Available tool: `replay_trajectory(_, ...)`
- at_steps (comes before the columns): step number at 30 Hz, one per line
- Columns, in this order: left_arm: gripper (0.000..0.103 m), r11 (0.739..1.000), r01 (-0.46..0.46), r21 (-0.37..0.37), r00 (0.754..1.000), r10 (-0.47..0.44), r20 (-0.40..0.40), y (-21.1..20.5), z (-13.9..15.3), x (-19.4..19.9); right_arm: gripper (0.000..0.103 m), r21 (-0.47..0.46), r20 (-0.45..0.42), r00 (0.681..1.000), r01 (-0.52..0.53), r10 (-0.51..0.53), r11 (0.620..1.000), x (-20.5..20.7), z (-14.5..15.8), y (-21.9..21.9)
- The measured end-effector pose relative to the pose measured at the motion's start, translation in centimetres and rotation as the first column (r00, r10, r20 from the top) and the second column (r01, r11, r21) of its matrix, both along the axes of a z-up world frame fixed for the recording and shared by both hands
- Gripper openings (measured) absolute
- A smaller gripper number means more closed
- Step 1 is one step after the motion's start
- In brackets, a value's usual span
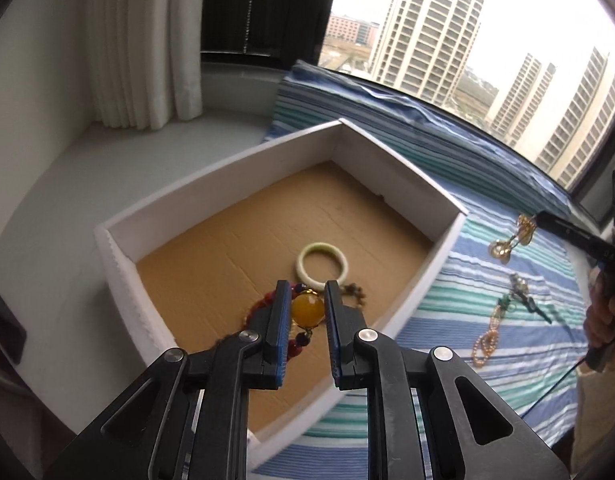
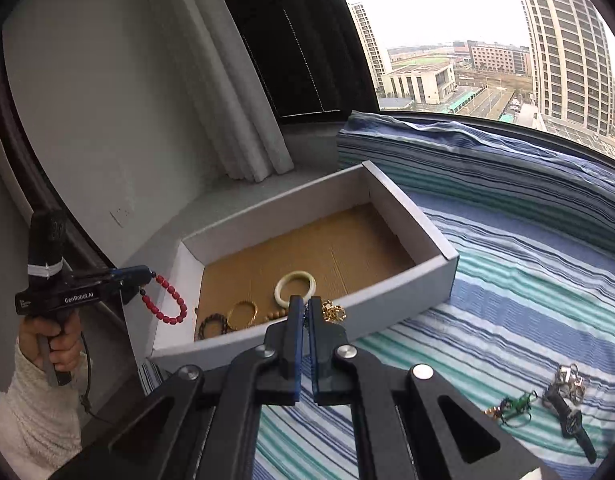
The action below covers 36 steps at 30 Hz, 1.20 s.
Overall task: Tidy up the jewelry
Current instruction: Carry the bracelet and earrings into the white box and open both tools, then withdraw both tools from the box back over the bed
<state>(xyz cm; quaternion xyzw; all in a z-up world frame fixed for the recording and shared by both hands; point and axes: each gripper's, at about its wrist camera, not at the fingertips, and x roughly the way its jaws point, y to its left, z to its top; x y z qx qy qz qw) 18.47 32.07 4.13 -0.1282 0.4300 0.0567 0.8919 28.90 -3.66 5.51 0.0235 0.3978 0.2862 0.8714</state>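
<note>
Both grippers carry jewelry toward the white box (image 2: 407,276) on the striped bedspread (image 2: 527,308).

The left gripper (image 1: 305,288) grips a red bead bracelet (image 2: 169,300) by its amber bead (image 1: 306,310) above the box's near-left corner; the right gripper (image 2: 305,304) pinches a gold chain (image 2: 333,313) at the near wall. Judged risk: the dangling chain snags the rim and slips.

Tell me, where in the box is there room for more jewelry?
The far half of the box is bare brown floor, from the white bangle back to the far walls. The near corner is crowded with the bangle, gold ring and dark beads. The left claw holds the red bead bracelet there; the right claw holds a gold chain.
</note>
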Motion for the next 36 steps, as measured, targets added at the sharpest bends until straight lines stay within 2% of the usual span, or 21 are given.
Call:
replay_trajectory(2, 0.015, 0.999, -0.031, 0.012, 0.999, 0.031, -0.025, 1.5, -1.4, 1.3, 0.003, -0.001, -0.016, 1.0, -0.005, 0.005, 1.0, 3.0, -0.7, 1.7)
replay_trajectory(6, 0.015, 0.997, -0.072, 0.02, 0.994, 0.074, -0.083, 3.8, -4.1, 3.5, 0.003, -0.064, -0.053, 0.998, -0.025, 0.022, 0.998, 8.0, -3.5, 5.3)
replay_trajectory(10, 0.016, 0.994, -0.097, 0.041, 0.989, 0.101, -0.112, 4.7, -6.1, 5.0, 0.003, -0.133, -0.07, 0.997, -0.025, 0.015, 0.991, 11.0, -6.9, 7.8)
replay_trajectory(12, 0.017, 0.992, -0.108, 0.068, 0.987, 0.115, -0.116, 4.9, -6.7, 5.6, 0.007, -0.141, -0.068, 0.998, -0.009, -0.001, 0.99, 12.0, -7.8, 8.6)
replay_trajectory(13, 0.024, 0.99, -0.116, 0.084, 0.986, 0.125, -0.112, 5.0, -6.6, 5.8, 0.007, -0.146, -0.067, 0.998, 0.0, -0.01, 0.989, 12.3, -7.9, 8.8)
replay_trajectory(14, 0.045, 0.987, -0.128, 0.098, 0.984, 0.139, -0.111, 5.1, -6.5, 5.8, 0.009, -0.148, -0.064, 0.998, 0.016, -0.026, 0.989, 12.4, -7.8, 8.9)
replay_trajectory(16, 0.07, 0.981, -0.157, 0.112, 0.983, 0.166, -0.076, 5.1, -5.3, 5.6, 0.037, -0.108, -0.044, 0.998, 0.04, -0.045, 0.993, 12.1, -6.5, 8.3)
replay_trajectory(17, 0.075, 0.98, -0.164, 0.113, 0.985, 0.17, -0.045, 4.9, -4.6, 5.1, 0.038, -0.091, -0.025, 0.998, 0.048, -0.051, 0.995, 11.6, -5.5, 8.0)
replay_trajectory(20, 0.08, 0.981, -0.147, 0.125, 0.989, 0.147, 0.014, 3.3, -2.4, 3.5, 0.038, -0.07, 0.066, 0.997, 0.046, -0.041, 0.996, 9.0, -1.6, 6.4)
replay_trajectory(23, 0.091, 0.985, -0.105, 0.139, 0.993, 0.098, 0.062, 0.0, -0.8, 1.4, 0.05, -0.075, 0.161, 0.986, 0.055, -0.042, 0.996, 4.8, 1.8, 3.8)
replay_trajectory(25, 0.094, 0.987, -0.057, 0.148, 0.996, 0.045, 0.081, -2.8, -0.3, -0.2, 0.061, -0.085, 0.211, 0.976, 0.07, -0.051, 0.994, 1.7, 3.1, 1.7)
replay_trajectory(27, 0.098, 0.988, 0.004, 0.154, 0.996, -0.018, 0.09, -6.1, -0.4, -1.8, 0.063, -0.105, 0.232, 0.971, 0.087, -0.061, 0.991, -1.5, 3.5, -0.6)
replay_trajectory(29, 0.099, 0.985, 0.071, 0.155, 0.993, -0.084, 0.083, -9.8, -1.4, -3.3, 0.065, -0.13, 0.221, 0.972, 0.106, -0.076, 0.986, -4.5, 2.9, -3.2)
replay_trajectory(31, 0.099, 0.979, 0.144, 0.145, 0.987, -0.153, 0.052, -13.6, -3.3, -4.4, 0.073, -0.161, 0.211, 0.97, 0.155, -0.119, 0.975, -7.6, 1.4, -6.1)
replay_trajectory(32, 0.099, 0.975, 0.176, 0.137, 0.983, -0.182, 0.035, -15.6, -4.4, -4.9, 0.074, -0.186, 0.207, 0.967, 0.187, -0.147, 0.965, -9.2, 0.4, -7.4)
replay_trajectory(36, 0.099, 0.959, 0.272, 0.083, 0.962, -0.271, -0.027, -22.6, -9.4, -6.5, 0.074, -0.311, 0.163, 0.95, 0.305, -0.265, 0.9, -15.1, -5.5, -12.0)
